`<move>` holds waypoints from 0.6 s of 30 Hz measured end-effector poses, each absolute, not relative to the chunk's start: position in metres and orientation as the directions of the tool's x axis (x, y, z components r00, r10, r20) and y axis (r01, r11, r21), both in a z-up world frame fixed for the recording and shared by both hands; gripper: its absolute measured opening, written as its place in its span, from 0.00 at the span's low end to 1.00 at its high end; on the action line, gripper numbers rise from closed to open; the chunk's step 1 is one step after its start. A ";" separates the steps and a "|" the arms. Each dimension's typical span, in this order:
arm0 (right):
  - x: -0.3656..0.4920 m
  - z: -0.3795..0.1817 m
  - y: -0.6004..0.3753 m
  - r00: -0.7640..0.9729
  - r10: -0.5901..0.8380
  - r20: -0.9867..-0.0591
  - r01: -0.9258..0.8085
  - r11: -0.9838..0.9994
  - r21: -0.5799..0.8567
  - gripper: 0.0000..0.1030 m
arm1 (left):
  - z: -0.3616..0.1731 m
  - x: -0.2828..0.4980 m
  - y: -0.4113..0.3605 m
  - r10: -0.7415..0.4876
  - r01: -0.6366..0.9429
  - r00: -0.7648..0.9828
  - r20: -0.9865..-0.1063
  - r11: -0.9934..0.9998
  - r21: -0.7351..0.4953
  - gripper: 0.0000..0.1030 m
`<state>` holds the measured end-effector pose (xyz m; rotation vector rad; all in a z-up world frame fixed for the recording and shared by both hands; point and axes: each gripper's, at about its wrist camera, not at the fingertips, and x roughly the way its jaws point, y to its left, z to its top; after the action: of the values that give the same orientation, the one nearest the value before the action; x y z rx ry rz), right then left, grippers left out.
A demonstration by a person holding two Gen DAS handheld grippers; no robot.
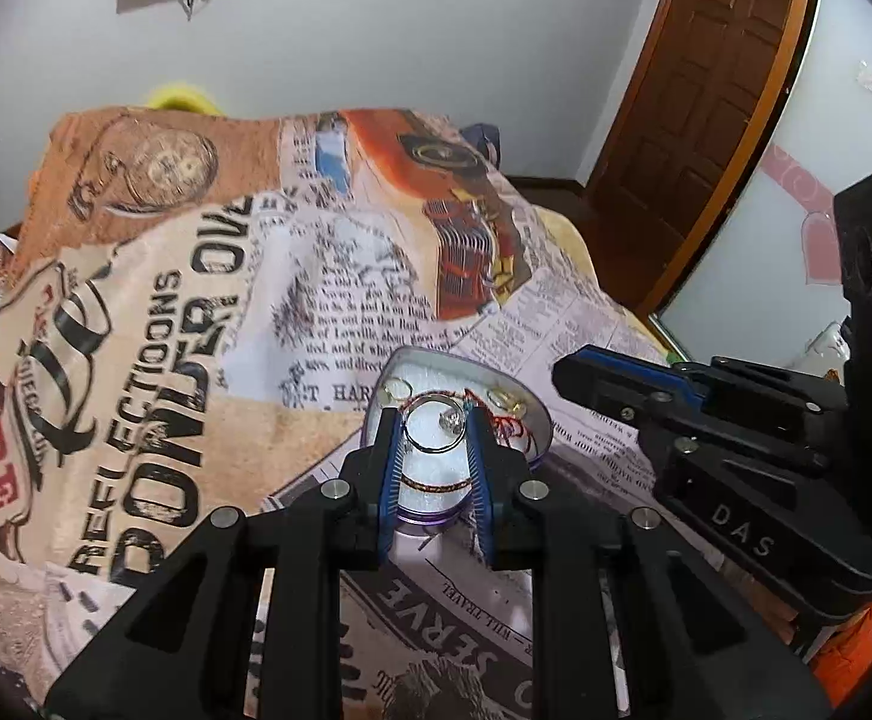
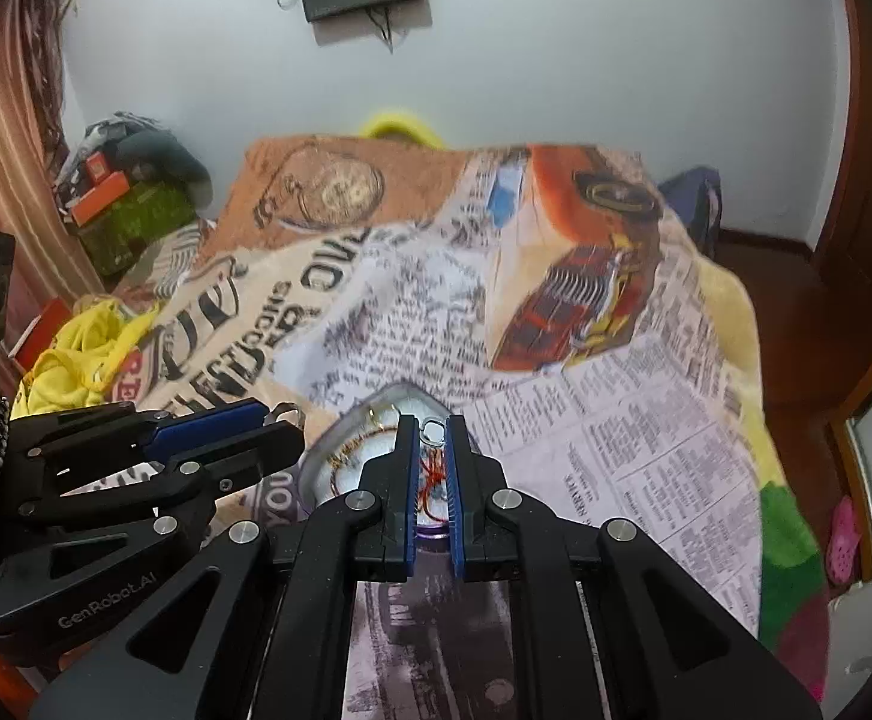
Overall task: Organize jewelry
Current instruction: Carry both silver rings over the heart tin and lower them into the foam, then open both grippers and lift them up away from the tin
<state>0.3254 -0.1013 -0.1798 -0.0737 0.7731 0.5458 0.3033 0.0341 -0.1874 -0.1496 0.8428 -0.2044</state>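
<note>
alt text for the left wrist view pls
The left gripper holds a thin silver ring between its fingertips above a heart-shaped jewelry dish on a newspaper-print blanket. The right gripper reaches in from the right.

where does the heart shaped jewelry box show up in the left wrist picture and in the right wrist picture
Left wrist view: the heart shaped jewelry box sits just below centre, partly behind the left gripper, holding rings and a bracelet.
Right wrist view: the box lies just below centre, partly behind the right gripper.
Shared landmark: the orange car print on the blanket, beyond the box in both.
</note>
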 end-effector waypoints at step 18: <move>0.341 -0.207 -0.089 0.484 0.421 -0.768 -0.515 0.846 0.140 0.09 | -0.202 0.310 0.033 -0.249 0.134 0.611 -0.751 0.968 -0.212 0.19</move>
<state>0.3413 -0.0891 -0.2070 -0.1148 0.9010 0.5712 0.3102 0.0334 -0.2016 -0.1397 0.8869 -0.2217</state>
